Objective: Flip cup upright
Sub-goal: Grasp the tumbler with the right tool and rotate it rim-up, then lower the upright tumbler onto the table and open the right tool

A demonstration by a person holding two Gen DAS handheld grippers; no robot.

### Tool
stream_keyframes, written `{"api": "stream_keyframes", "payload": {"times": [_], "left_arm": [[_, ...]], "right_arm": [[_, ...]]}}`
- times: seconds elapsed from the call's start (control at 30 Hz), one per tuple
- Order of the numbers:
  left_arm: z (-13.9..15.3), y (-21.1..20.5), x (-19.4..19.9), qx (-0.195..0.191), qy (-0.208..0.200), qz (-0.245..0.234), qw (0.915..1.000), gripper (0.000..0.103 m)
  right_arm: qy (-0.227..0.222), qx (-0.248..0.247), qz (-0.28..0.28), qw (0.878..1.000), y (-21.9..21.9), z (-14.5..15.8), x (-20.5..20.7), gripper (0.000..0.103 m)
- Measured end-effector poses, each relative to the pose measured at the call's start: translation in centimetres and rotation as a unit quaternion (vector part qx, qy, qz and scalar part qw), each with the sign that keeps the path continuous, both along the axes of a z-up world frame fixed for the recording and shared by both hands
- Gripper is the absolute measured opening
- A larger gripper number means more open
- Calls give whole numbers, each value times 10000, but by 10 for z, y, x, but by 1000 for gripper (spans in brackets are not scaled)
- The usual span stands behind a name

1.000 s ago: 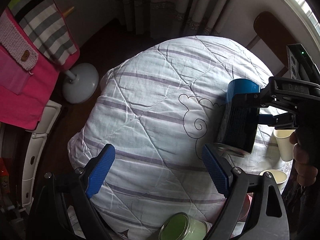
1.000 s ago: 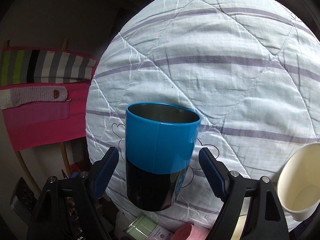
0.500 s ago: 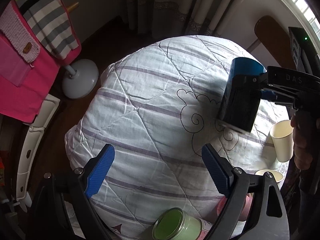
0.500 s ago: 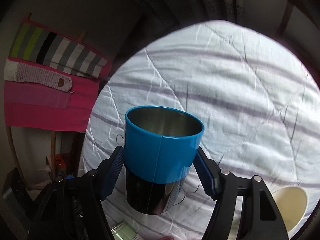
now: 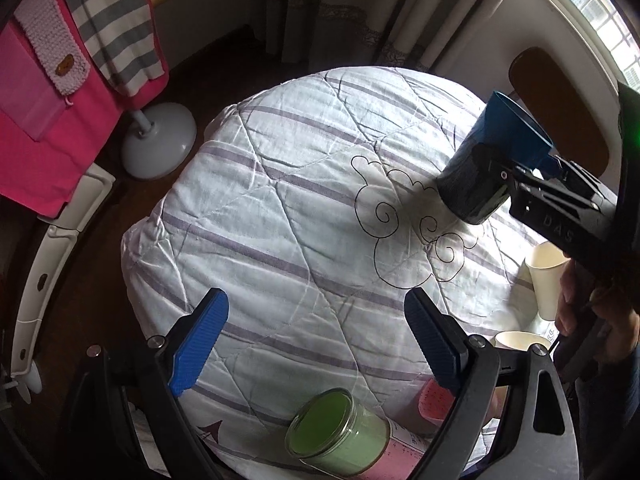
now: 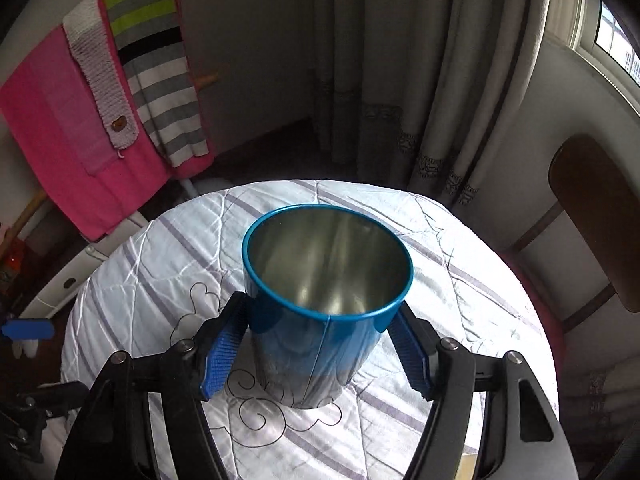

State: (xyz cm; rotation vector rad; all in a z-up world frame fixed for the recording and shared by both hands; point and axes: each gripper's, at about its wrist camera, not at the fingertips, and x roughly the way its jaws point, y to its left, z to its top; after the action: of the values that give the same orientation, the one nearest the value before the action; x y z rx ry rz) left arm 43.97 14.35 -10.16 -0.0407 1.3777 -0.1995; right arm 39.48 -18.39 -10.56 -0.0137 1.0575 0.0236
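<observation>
A blue metal cup with a shiny inside sits between the blue pads of my right gripper, which is shut on it. Its mouth faces up and it is near upright, its base low over or on the quilted table cover. In the left wrist view the cup is at the right, tilted, held by the right gripper. My left gripper is open and empty above the near part of the quilt.
A green-filled glass jar lies at the near edge with a pink item beside it. Two cream paper cups stand at the right. A wooden chair, curtains, a fan base and hanging towels surround the table.
My right gripper closed on the blue cup and turned it so its mouth faces up, lowering it toward the quilt. The left gripper stayed open, drifting slightly.
</observation>
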Motion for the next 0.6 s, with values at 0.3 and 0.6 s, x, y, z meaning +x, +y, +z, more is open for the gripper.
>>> {"api": "stream_keyframes", "payload": {"times": [0.3,0.6], "left_arm": [[-4,-5,-13,-24,-11,29,10000,92],[-3,-5,-26,-74,-77,103,9999,92]], "right_arm": [[11,36,-32,10000,2,2,-29,70],[-64,54,-44,10000,9,5,-35,70]]}}
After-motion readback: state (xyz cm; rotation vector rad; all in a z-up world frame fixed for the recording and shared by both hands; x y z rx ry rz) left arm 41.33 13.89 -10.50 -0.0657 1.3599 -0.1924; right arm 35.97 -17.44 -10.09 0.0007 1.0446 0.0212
